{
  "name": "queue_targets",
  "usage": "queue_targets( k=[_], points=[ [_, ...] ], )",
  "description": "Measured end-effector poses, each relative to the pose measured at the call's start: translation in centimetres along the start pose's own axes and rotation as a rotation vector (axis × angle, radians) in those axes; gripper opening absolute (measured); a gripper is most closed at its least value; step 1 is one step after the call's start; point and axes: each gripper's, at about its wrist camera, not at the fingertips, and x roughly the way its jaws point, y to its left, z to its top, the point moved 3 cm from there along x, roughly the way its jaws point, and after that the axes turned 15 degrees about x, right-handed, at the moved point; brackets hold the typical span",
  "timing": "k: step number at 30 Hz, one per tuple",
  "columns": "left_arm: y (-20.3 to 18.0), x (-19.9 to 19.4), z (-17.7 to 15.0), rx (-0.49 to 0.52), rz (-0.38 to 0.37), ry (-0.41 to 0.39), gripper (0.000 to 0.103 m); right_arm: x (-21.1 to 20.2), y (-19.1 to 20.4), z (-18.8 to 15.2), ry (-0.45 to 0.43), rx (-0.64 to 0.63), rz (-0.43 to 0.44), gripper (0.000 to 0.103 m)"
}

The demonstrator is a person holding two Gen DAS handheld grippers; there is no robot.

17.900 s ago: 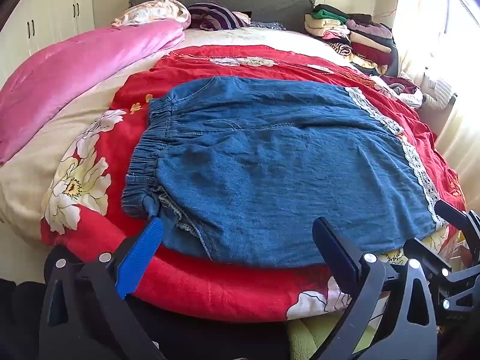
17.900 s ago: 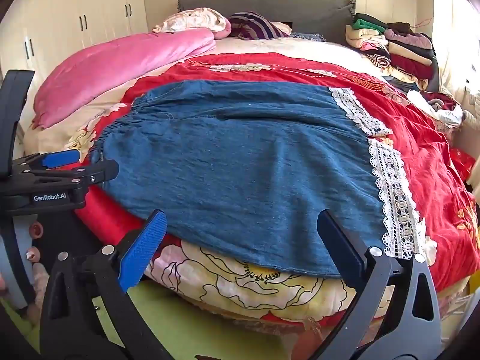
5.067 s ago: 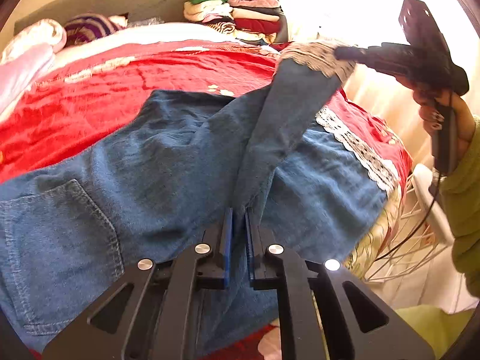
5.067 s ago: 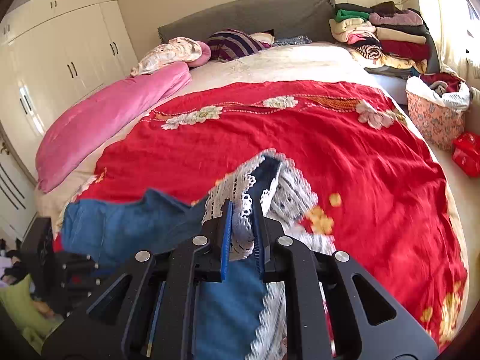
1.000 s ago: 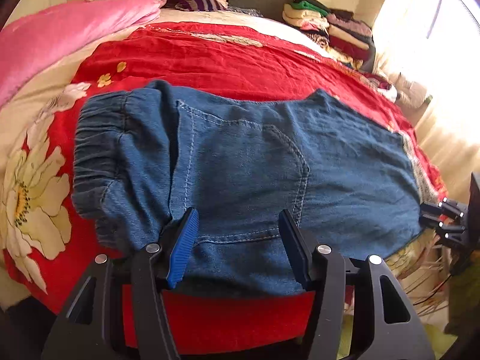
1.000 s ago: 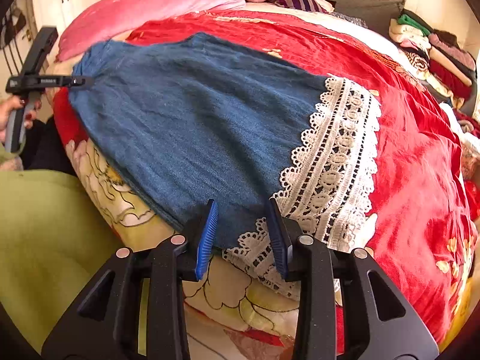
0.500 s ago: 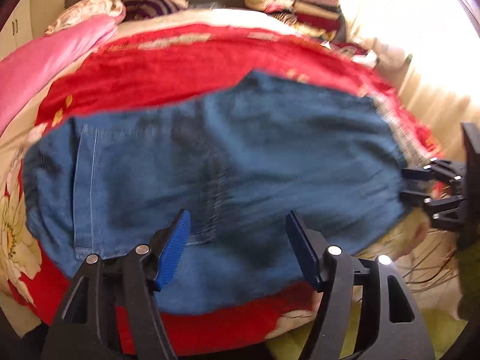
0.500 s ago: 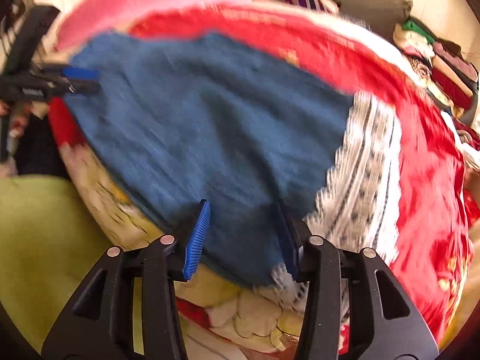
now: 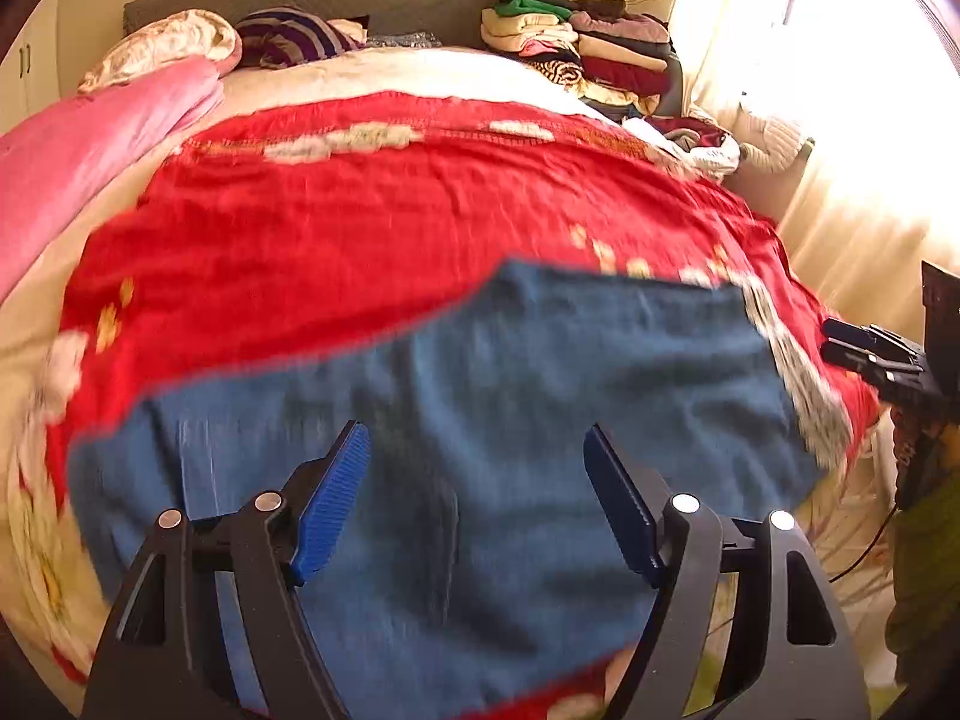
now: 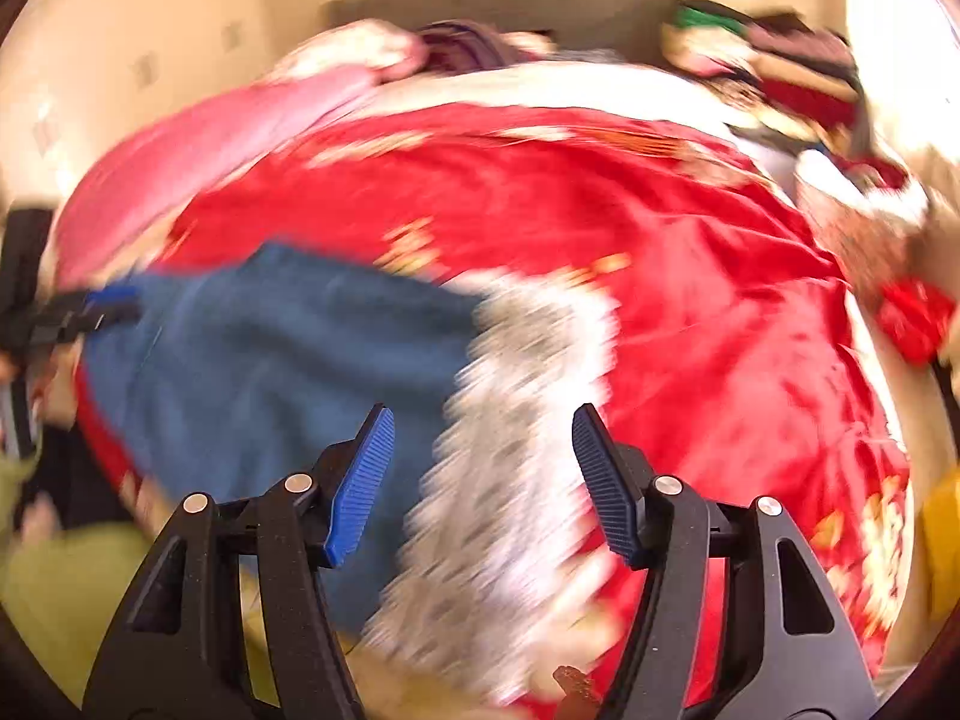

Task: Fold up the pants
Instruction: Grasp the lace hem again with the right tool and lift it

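Observation:
The blue denim pants (image 9: 540, 396) lie folded lengthwise on the red floral bedspread (image 9: 372, 210), near the bed's front edge. Their white lace hem (image 10: 516, 420) is at the right end; that view is blurred. My left gripper (image 9: 477, 480) hovers above the middle of the denim, its jaws opening, with nothing between the blue pads. My right gripper (image 10: 483, 468) hangs over the lace end, its jaws also opening and empty. It shows again in the left wrist view as the right gripper (image 9: 840, 342) at the far right edge.
A pink quilt (image 9: 78, 144) lies along the left side of the bed. Pillows (image 9: 288, 39) rest against the grey headboard. A stack of folded clothes (image 9: 576, 42) sits at the back right. A bright curtain (image 9: 840, 120) hangs to the right.
Both grippers have let go, opened wider and drawn back and up from the pants. The left view has swung from the waistband end toward the middle of the denim.

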Motion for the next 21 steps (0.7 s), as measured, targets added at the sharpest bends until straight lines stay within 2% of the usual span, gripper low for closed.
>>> queue_targets(
  k=[2, 5, 7, 13, 16, 18, 20, 21],
  points=[
    [0.6, 1.3, 1.8, -0.007, -0.013, 0.007, 0.073, 1.1, -1.8, 2.0, 0.006, 0.061, -0.011, 0.055],
    [1.3, 3.7, 4.2, -0.015, -0.036, 0.029, 0.073, 3.6, -3.6, 4.4, 0.044, 0.135, 0.027, 0.054],
    [1.5, 5.6, 5.6, -0.012, -0.056, 0.05, 0.073, 5.3, -4.3, 5.2, 0.079, 0.166, 0.083, 0.047],
    [2.7, 11.0, 6.9, -0.066, -0.128, 0.099, 0.073, 9.8, -3.9, 4.8, 0.195, 0.155, 0.128, 0.039],
    [3.2, 13.2, 6.1, -0.126, -0.18, 0.117, 0.073, 10.4, -3.8, 3.6, 0.198, 0.141, 0.128, 0.037],
    [3.2, 13.6, 5.8, -0.132, -0.186, 0.1, 0.072, 10.3, -3.9, 3.4, 0.187, 0.145, 0.151, 0.029],
    [2.6, 13.4, 5.9, -0.122, -0.203, 0.086, 0.052, 9.9, -3.5, 3.2, 0.169, 0.121, 0.164, 0.023],
    [2.2, 13.3, 5.9, -0.125, -0.238, 0.077, 0.028, 9.7, -3.1, 3.1, 0.157, 0.102, 0.167, 0.02]
  ],
)
